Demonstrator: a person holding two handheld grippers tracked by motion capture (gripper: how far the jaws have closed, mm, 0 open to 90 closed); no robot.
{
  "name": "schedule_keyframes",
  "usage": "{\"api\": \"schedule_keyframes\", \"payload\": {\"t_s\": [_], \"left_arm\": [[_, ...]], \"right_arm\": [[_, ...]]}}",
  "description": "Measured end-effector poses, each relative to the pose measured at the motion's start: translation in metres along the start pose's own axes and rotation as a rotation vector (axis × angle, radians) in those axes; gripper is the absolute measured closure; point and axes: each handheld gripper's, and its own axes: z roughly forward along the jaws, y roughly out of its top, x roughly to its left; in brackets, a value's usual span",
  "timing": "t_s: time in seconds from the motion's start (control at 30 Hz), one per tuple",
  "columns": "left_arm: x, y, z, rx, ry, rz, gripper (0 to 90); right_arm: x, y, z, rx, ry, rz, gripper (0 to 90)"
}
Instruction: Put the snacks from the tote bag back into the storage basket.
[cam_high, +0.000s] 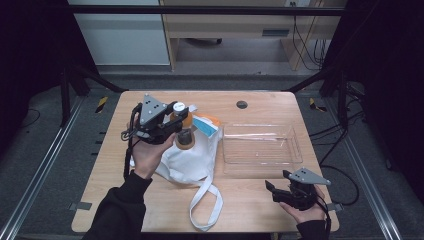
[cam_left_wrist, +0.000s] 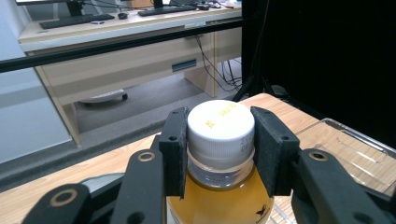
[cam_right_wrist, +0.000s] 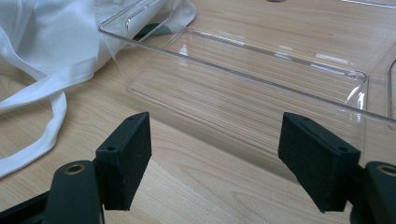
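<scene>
Small clear bottle of amber liquid with a white screw cap (cam_left_wrist: 220, 126), pinched at the cap and neck between the left gripper's (cam_high: 172, 120) jaws, half closed; lifted above the white cloth bag (cam_high: 192, 157), probably for carrying to the clear plastic tray (cam_high: 260, 145). Right gripper (cam_high: 280, 192) low over the wooden desk (cam_high: 250, 210), jaws spread, empty, tray just ahead of them, likely waiting to steady it.
</scene>
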Motion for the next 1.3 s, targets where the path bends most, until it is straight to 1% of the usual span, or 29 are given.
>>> {"api": "schedule_keyframes", "payload": {"t_s": [0.03, 0.1, 0.27, 0.33, 0.37, 0.4, 0.43, 0.47, 0.53, 0.57, 0.67, 0.7, 0.73, 0.77, 0.8, 0.83, 0.87, 0.93, 1.1, 1.2, 1.3], "left_arm": [[0.0, 0.0, 0.0, 0.0, 0.0, 0.0, 58.8], [-0.006, 0.002, 0.002, -0.004, -0.012, 0.005, 58.7], [-0.013, 0.003, 0.005, -0.007, -0.024, 0.004, 58.8], [-0.019, 0.004, 0.008, -0.008, -0.034, 0.009, 58.8], [-0.02, 0.005, 0.009, -0.016, -0.032, 0.02, 58.8], [-0.022, 0.006, 0.01, -0.013, -0.033, 0.025, 58.8], [-0.022, 0.006, 0.01, -0.013, -0.033, 0.025, 58.8], [-0.025, 0.006, 0.011, -0.008, -0.044, 0.015, 58.8], [-0.03, 0.007, 0.015, -0.016, -0.047, 0.025, 58.8], [-0.03, 0.007, 0.015, -0.016, -0.047, 0.025, 58.8], [-0.038, 0.009, 0.019, -0.018, -0.064, 0.025, 58.8], [-0.038, 0.009, 0.019, -0.018, -0.064, 0.025, 58.8], [-0.043, 0.01, 0.022, -0.013, -0.079, 0.011, 58.8], [-0.043, 0.01, 0.022, -0.013, -0.079, 0.011, 58.8], [-0.046, 0.011, 0.025, -0.02, -0.079, 0.022, 58.8], [-0.046, 0.011, 0.025, -0.02, -0.079, 0.022, 58.8], [-0.05, 0.012, 0.027, -0.018, -0.089, 0.016, 58.8], [-0.052, 0.012, 0.028, -0.013, -0.091, 0.022, 58.8], [-0.059, 0.014, 0.034, -0.014, -0.102, 0.018, 58.8], [-0.065, 0.015, 0.038, -0.014, -0.113, 0.023, 58.8], [-0.068, 0.015, 0.04, -0.013, -0.116, 0.027, 58.8]], "right_arm": [[0.0, 0.0, 0.0, 0.0, 0.0, 0.0, 25.9], [0.0, 0.0, 0.0, 0.002, 0.001, 0.001, 25.9], [0.0, 0.0, 0.0, 0.002, 0.001, 0.0, 25.9], [0.0, 0.0, 0.0, 0.001, 0.001, -0.002, 25.9], [0.0, 0.0, 0.0, 0.003, 0.003, 0.001, 25.9], [0.0, 0.0, 0.0, 0.003, 0.003, 0.0, 25.9], [0.0, 0.0, 0.0, 0.003, 0.003, 0.0, 25.9], [0.0, 0.0, 0.0, 0.001, 0.002, -0.001, 25.9], [0.0, 0.0, 0.0, -0.001, 0.002, 0.0, 25.9], [0.0, 0.0, 0.0, -0.001, 0.002, 0.0, 25.9], [0.0, 0.0, 0.001, -0.001, 0.002, 0.001, 26.0], [0.0, 0.0, 0.001, -0.001, 0.002, 0.001, 26.0], [0.0, 0.0, 0.001, -0.002, 0.002, -0.002, 25.9], [0.001, 0.0, 0.001, -0.001, 0.005, 0.002, 25.9], [0.001, 0.0, 0.0, 0.001, 0.005, 0.002, 25.9], [0.001, 0.0, 0.0, 0.001, 0.005, 0.002, 25.9], [0.001, 0.0, 0.0, 0.001, 0.005, 0.002, 25.9], [0.001, 0.0, 0.0, 0.0, 0.005, 0.001, 26.0], [0.001, 0.0, 0.001, 0.0, 0.002, -0.003, 25.9], [0.001, 0.0, 0.001, 0.003, 0.001, -0.007, 25.9], [0.001, 0.0, 0.001, 0.003, 0.0, -0.008, 25.9]]}}
